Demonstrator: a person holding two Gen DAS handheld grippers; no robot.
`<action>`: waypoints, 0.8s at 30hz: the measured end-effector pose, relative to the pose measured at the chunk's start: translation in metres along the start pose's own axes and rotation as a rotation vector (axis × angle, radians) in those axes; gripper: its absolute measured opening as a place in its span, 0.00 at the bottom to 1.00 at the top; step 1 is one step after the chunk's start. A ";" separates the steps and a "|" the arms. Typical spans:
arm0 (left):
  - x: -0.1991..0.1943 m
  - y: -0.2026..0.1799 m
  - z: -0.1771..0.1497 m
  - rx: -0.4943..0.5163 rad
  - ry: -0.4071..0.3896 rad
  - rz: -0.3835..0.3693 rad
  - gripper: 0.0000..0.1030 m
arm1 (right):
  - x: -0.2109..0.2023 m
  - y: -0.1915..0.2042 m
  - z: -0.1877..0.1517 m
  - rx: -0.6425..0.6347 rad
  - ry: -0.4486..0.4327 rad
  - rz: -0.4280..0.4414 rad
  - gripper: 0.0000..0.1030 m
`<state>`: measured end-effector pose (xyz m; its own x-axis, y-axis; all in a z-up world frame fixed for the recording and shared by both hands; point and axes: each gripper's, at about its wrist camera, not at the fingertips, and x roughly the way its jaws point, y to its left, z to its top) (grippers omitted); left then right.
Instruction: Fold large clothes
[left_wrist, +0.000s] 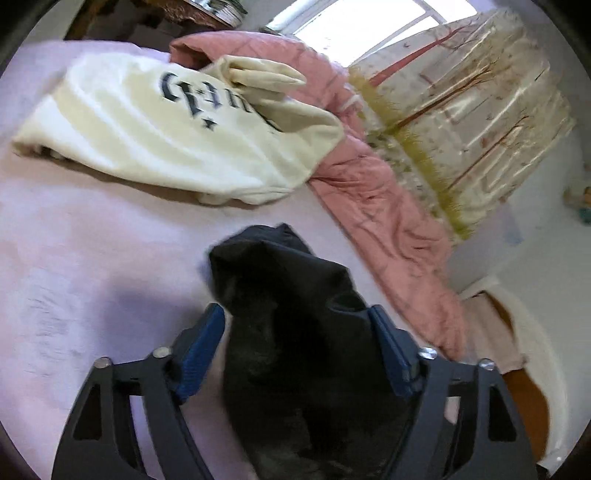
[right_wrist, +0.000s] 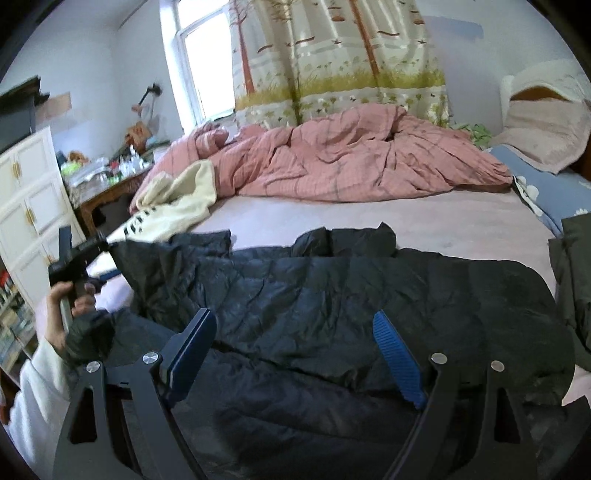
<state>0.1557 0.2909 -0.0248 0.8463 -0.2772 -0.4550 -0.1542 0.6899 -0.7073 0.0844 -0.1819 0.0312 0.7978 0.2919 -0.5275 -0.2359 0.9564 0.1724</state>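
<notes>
A large black puffer jacket (right_wrist: 332, 302) lies spread across the near part of the pale pink bed (right_wrist: 443, 218). My left gripper (left_wrist: 295, 314) has a bunched part of the jacket (left_wrist: 295, 295) between its blue pads, which stand wide around the fabric. In the right wrist view the left gripper (right_wrist: 107, 247) shows at the far left, lifting the jacket's corner. My right gripper (right_wrist: 295, 325) is open just above the jacket's middle and holds nothing.
A cream sweatshirt with dark lettering (left_wrist: 166, 125) lies on the bed beyond the jacket. A crumpled pink duvet (right_wrist: 351, 155) fills the far side. Pillows (right_wrist: 546, 136) lie at the right. A white cabinet (right_wrist: 29, 192) and cluttered table (right_wrist: 107, 173) stand at the left.
</notes>
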 end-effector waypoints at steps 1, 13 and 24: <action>0.004 -0.005 -0.002 0.014 0.018 -0.045 0.36 | 0.000 0.000 0.000 0.003 -0.011 -0.017 0.86; -0.056 -0.163 -0.065 0.469 -0.089 -0.102 0.02 | -0.004 -0.009 0.004 0.036 -0.009 -0.072 0.86; 0.042 -0.224 -0.204 0.687 0.273 0.128 0.04 | -0.011 -0.056 0.005 0.231 -0.006 -0.118 0.86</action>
<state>0.1219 -0.0118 0.0044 0.6724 -0.2609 -0.6927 0.1859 0.9653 -0.1832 0.0916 -0.2385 0.0314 0.8157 0.1780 -0.5504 -0.0088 0.9552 0.2959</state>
